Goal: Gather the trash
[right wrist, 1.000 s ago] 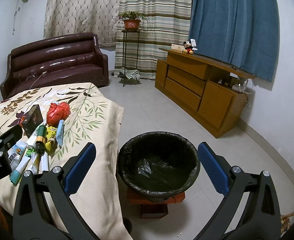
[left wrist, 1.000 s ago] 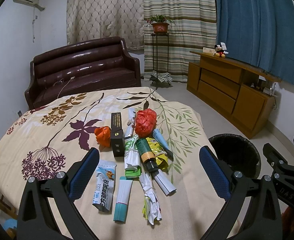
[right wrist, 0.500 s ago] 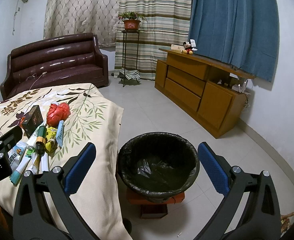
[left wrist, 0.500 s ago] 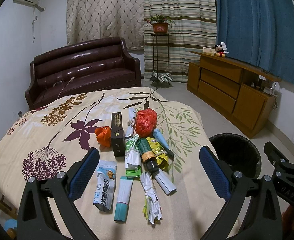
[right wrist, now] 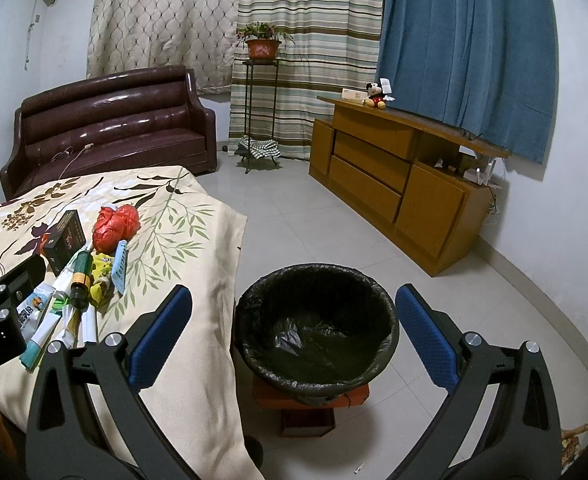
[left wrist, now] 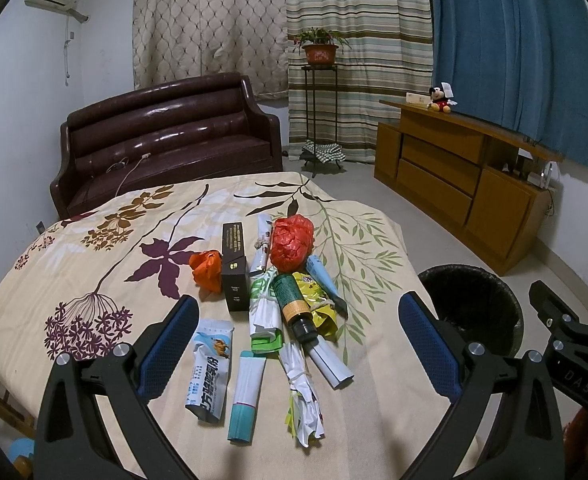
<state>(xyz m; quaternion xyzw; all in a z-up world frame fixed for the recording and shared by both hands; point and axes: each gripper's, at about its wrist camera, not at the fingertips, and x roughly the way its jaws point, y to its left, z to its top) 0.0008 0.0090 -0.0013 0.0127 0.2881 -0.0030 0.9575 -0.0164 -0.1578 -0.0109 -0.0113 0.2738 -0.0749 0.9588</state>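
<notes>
Several pieces of trash lie together on the floral tablecloth (left wrist: 94,264): a red crumpled bag (left wrist: 293,242), an orange wad (left wrist: 208,268), a black box (left wrist: 235,266), a green bottle (left wrist: 292,306), a white-blue pouch (left wrist: 210,376), a teal-tipped tube (left wrist: 246,398) and tied paper rolls (left wrist: 302,392). My left gripper (left wrist: 294,344) is open and empty above the near end of the pile. My right gripper (right wrist: 294,332) is open and empty above the black-lined trash bin (right wrist: 316,330). The pile also shows in the right wrist view (right wrist: 82,272).
The bin (left wrist: 470,304) stands on a low red stool (right wrist: 310,404) beside the table's right edge. A brown sofa (left wrist: 166,144) is behind the table, a plant stand (left wrist: 320,92) and a wooden cabinet (left wrist: 462,184) stand at the back right.
Both grippers stay open and nearly still; the views have shifted only very slightly.
</notes>
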